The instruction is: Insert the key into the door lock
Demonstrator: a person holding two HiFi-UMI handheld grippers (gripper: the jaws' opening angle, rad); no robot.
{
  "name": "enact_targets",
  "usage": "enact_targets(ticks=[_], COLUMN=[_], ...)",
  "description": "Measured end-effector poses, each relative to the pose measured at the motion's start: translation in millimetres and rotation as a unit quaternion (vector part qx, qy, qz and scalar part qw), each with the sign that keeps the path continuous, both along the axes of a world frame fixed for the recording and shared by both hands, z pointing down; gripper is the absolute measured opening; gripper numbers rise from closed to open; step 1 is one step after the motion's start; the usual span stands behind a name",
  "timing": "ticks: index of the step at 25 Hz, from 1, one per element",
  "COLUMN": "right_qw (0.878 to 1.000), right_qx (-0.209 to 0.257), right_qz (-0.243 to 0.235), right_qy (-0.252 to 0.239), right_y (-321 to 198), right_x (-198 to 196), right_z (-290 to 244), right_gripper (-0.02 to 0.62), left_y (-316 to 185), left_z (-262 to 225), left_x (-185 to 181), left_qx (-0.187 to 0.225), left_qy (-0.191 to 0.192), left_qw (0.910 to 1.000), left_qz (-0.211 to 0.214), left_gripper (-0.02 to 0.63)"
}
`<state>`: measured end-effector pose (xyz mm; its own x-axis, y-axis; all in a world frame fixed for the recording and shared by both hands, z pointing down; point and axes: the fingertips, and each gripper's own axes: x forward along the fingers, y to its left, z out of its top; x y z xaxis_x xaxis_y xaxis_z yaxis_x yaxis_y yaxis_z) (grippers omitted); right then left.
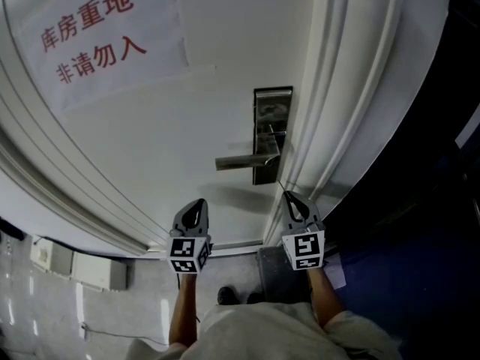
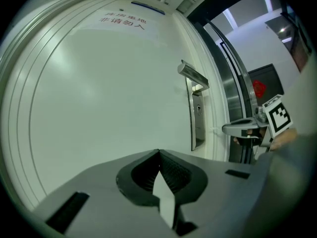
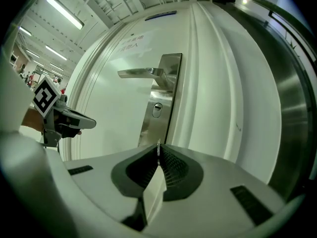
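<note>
On the white door (image 1: 187,126) sits a steel lock plate (image 1: 271,133) with a lever handle (image 1: 241,161) pointing left. In the right gripper view the keyhole (image 3: 157,109) lies just below the handle (image 3: 143,73), straight ahead of my jaws and a short way off. My right gripper (image 3: 158,151) is shut on a thin key (image 3: 158,147) whose blade sticks out past the tips toward the plate. In the head view the right gripper (image 1: 288,195) is below the lock, and the left gripper (image 1: 199,202) is level with it further left. The left gripper (image 2: 159,152) is shut with nothing in it.
A paper sign with red characters (image 1: 97,32) hangs on the door at upper left. The moulded white door frame (image 1: 337,111) runs along the lock's right side, with a dark area (image 1: 420,223) beyond it. A white box (image 1: 94,270) stands on the floor at left.
</note>
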<state>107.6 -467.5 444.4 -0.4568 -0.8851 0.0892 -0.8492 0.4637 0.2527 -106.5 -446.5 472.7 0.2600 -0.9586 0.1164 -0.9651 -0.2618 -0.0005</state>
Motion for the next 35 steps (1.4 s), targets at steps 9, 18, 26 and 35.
enact_targets(ticks=[9, 18, 26, 35], right_qw=[1.0, 0.998, 0.992, 0.959], right_qx=[-0.005, 0.042, 0.093, 0.151], right_qz=[0.028, 0.041, 0.048, 0.058], right_qy=[0.004, 0.024, 0.069, 0.232], right_y=[13.0, 10.5, 3.2, -0.9], right_x=[-11.9, -15.7, -19.8, -34.2], right_z=[0.8, -39.8, -75.0, -77.3], right_gripper=[0.029, 0.029, 0.029, 0.029], left_y=[0.8, 9.6, 13.5, 13.1], left_z=[-11.0, -21.6, -26.7, -27.8], left_x=[-11.7, -21.6, -25.3, -36.9], left_qx=[0.008, 0.023, 0.029, 0.031], left_qy=[-0.005, -0.002, 0.001, 0.001], left_qw=[0.9995, 0.999, 0.9987, 0.9987], left_qz=[0.031, 0.039, 0.043, 0.041], left_gripper=[0.017, 0.017, 0.017, 0.017])
